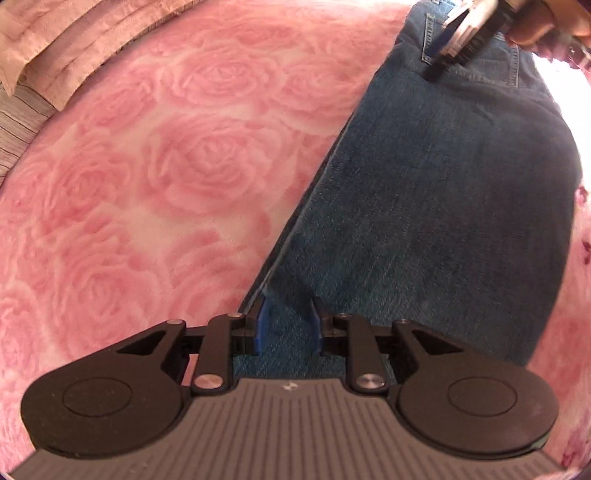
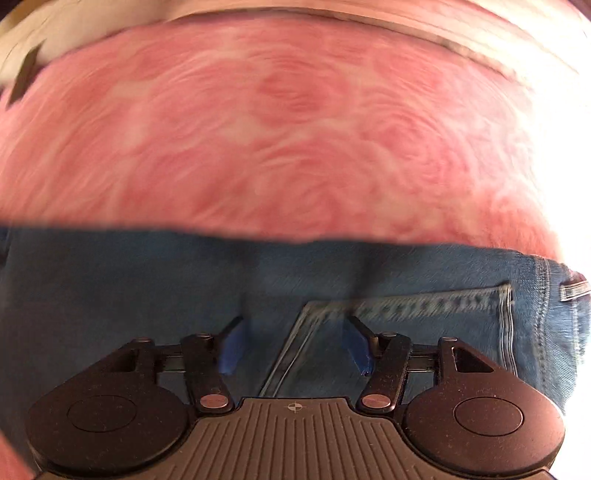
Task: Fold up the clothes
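Note:
Blue jeans (image 1: 443,192) lie folded lengthwise on a pink rose-patterned blanket (image 1: 166,177). My left gripper (image 1: 288,317) is open, its blue pads on either side of denim at the leg end near the left edge. My right gripper (image 2: 293,339) is open just over the back pocket (image 2: 424,325) near the waist, and the view is motion-blurred. The right gripper also shows in the left wrist view (image 1: 439,55) at the top, over the pocket area.
Folded pale pink cloth (image 1: 48,44) lies at the blanket's far left corner, beside striped fabric (image 1: 18,122). Pink blanket (image 2: 277,122) stretches beyond the jeans, with a pale edge (image 2: 332,11) behind it. Bright glare at the right.

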`<state>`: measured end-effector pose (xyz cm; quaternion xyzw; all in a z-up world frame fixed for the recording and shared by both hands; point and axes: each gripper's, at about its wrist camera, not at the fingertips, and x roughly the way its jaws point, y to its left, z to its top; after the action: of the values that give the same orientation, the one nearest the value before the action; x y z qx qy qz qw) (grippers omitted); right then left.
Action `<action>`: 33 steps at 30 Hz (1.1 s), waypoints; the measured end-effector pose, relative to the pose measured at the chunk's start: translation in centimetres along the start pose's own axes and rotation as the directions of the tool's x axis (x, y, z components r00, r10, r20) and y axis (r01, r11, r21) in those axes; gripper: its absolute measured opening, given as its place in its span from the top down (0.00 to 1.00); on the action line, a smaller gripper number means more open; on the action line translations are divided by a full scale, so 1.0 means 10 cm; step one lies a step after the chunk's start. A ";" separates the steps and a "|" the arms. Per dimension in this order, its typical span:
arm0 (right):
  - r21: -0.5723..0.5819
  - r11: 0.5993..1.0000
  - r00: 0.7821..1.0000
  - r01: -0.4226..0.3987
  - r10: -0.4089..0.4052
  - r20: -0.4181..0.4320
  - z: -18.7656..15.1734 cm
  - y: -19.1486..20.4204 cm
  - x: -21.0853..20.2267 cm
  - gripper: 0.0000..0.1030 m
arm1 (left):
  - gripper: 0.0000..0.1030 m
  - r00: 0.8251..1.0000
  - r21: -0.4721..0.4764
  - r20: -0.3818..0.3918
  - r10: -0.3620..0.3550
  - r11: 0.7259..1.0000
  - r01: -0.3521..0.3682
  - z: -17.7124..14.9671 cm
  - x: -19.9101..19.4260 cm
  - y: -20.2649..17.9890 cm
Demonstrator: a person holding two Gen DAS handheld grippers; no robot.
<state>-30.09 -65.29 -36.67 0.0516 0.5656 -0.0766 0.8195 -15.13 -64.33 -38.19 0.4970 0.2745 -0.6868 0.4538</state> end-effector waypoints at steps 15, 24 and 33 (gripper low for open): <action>0.358 0.930 0.992 0.083 -0.112 0.061 -0.58 -1.87 -0.37 0.43 | 0.80 0.995 0.191 0.082 -0.050 0.981 0.033 1.19 -0.06 -0.80; 0.417 0.908 0.974 0.030 -0.120 0.190 -1.38 -1.68 -1.18 0.42 | 0.69 0.979 0.358 0.083 -0.186 0.922 0.145 1.56 -0.16 -1.65; 0.683 0.728 0.945 -0.057 -0.181 0.272 -2.25 -1.29 -1.71 0.42 | 0.48 0.985 0.593 0.051 -0.166 0.799 0.103 1.22 -0.30 -2.13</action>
<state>-59.13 -72.96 -28.60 0.3163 0.3585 -0.3138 0.8204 -39.26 -64.03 -32.69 0.5569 0.0599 -0.7926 0.2410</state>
